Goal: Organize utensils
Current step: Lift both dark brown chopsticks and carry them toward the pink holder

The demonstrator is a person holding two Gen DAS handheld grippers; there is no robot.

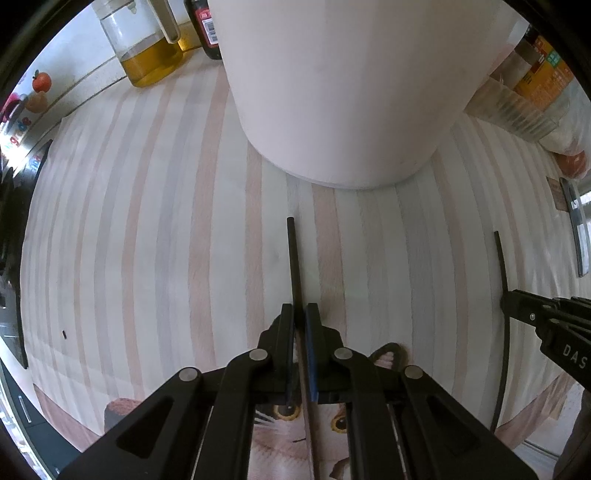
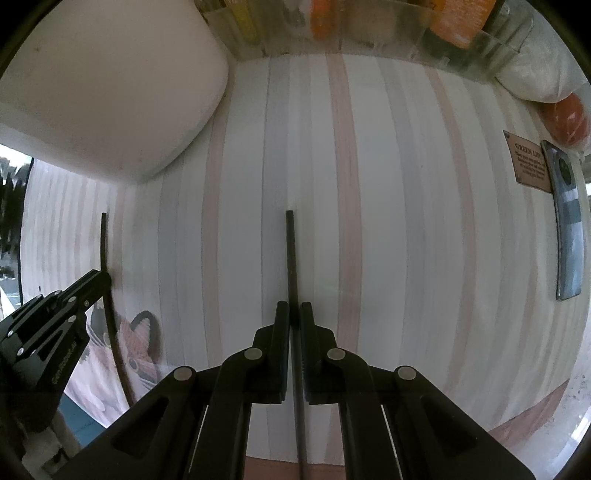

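Note:
My left gripper [image 1: 299,308] is shut on a black chopstick [image 1: 293,258] that points forward over the striped cloth toward a large white container [image 1: 347,85]. My right gripper [image 2: 294,307] is shut on a second black chopstick [image 2: 291,254], also pointing forward. Each gripper shows in the other's view: the right gripper [image 1: 508,299] holds its chopstick [image 1: 501,266] at the right edge of the left wrist view, and the left gripper [image 2: 105,278] holds its chopstick [image 2: 104,240] at the left of the right wrist view. The white container [image 2: 107,85] stands at upper left there.
An oil jug [image 1: 147,48] and a dark bottle [image 1: 207,26] stand at the back left. A clear rack with packets [image 2: 369,26] lines the back. A phone [image 2: 567,221] and a brown label [image 2: 526,162] lie at the right. A cat-print cloth [image 1: 295,424] lies near me.

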